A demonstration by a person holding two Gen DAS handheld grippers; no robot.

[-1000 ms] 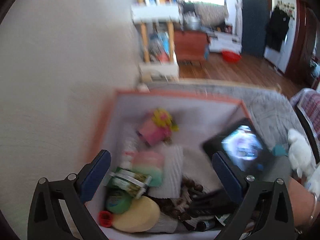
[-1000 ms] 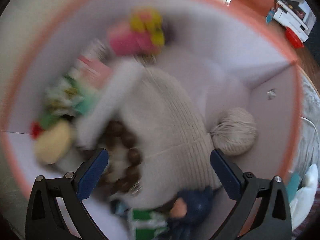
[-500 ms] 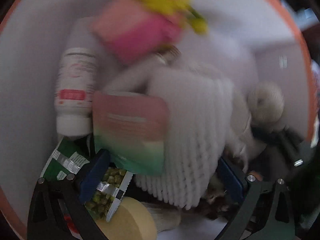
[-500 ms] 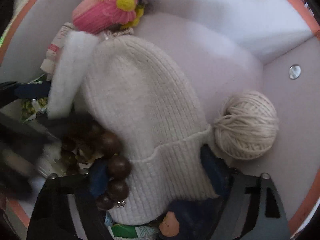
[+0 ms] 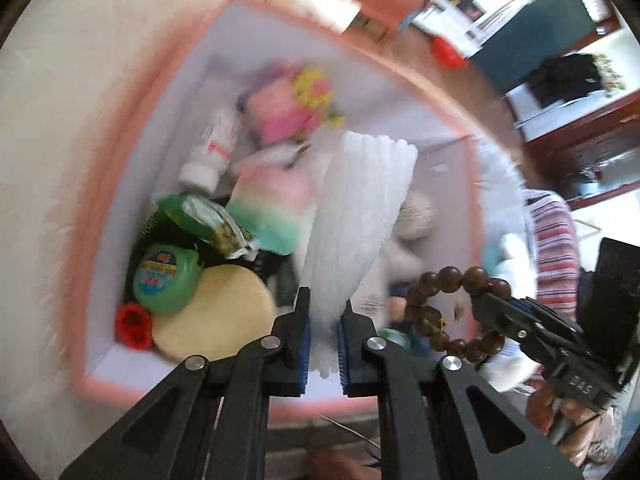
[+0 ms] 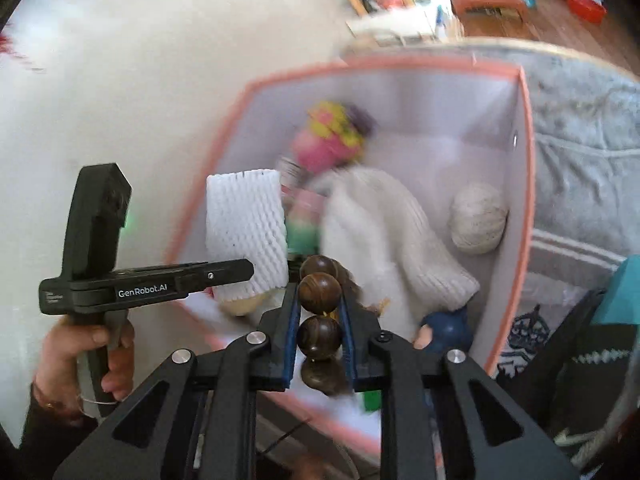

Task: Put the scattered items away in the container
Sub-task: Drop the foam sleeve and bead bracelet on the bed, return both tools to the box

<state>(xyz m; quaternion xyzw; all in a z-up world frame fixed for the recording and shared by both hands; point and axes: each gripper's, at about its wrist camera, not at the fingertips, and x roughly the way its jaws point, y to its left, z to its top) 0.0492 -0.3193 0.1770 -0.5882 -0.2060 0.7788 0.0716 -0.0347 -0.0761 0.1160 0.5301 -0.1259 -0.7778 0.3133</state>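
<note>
Left gripper (image 5: 323,340), fingers clamped on a white foam mesh sleeve (image 5: 356,216), and right gripper (image 6: 320,336), pinching a brown wooden bead bracelet (image 6: 320,308), hover mid-frame above the pink-rimmed box (image 6: 527,152); releasing inside seems next.

A grey blanketed bed (image 6: 580,128) carried the pink-rimmed white container (image 6: 527,168) against the wall, with a teal object (image 6: 620,292) lying just beside the box

Both wrist views angled down, close above pink-rimmed box (image 5: 132,152) (image 6: 527,184); interior shared, each showing other gripper.
</note>
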